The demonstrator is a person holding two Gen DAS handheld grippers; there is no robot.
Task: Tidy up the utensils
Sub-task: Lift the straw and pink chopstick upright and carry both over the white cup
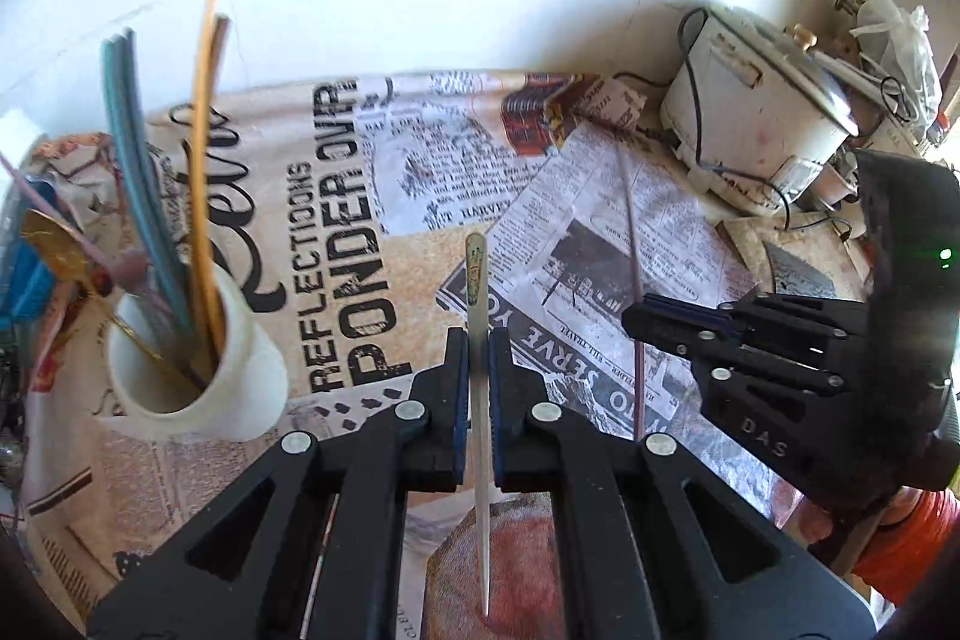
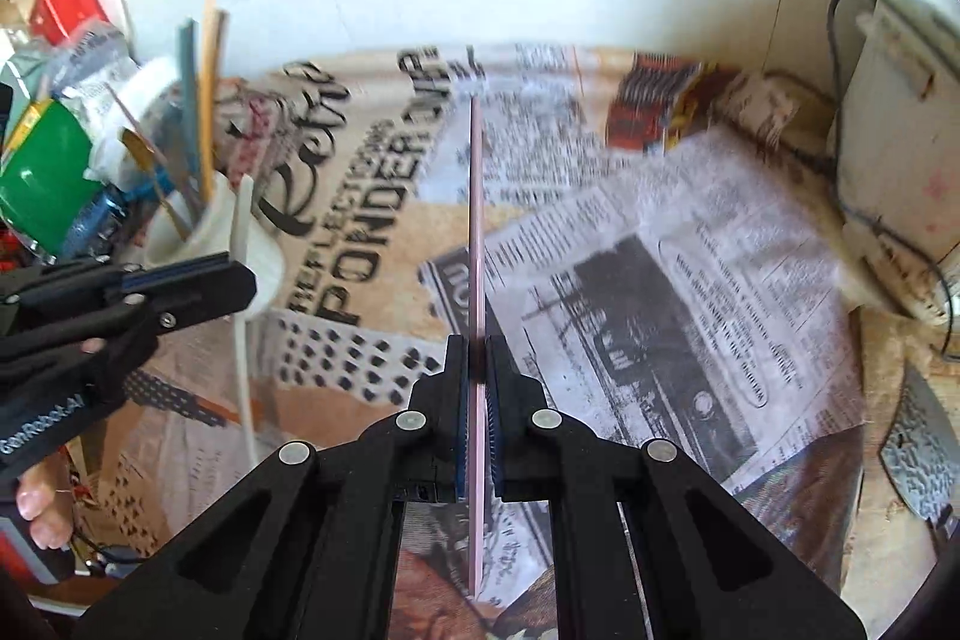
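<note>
Clamping a steel utensil (image 1: 478,292), left gripper (image 1: 478,340), right gripper (image 2: 474,346) clamped on a pink stick (image 2: 476,220).

My right tool (image 2: 478,358) is clamped on a thin pink utensil (image 2: 476,220), seen edge-on, its length running straight up the middle of the view above the newsprint-patterned cloth (image 2: 660,250) that covers the worktop. At the left edge my left tool (image 2: 198,280) grips a pale, slender utensil (image 2: 242,340) close by the white cup (image 2: 252,244), which holds teal and orange handles. Behind the cup lies clutter, a green packet (image 2: 42,184) among it. A white appliance (image 2: 900,112) with a dark cord stands at the right.
</note>
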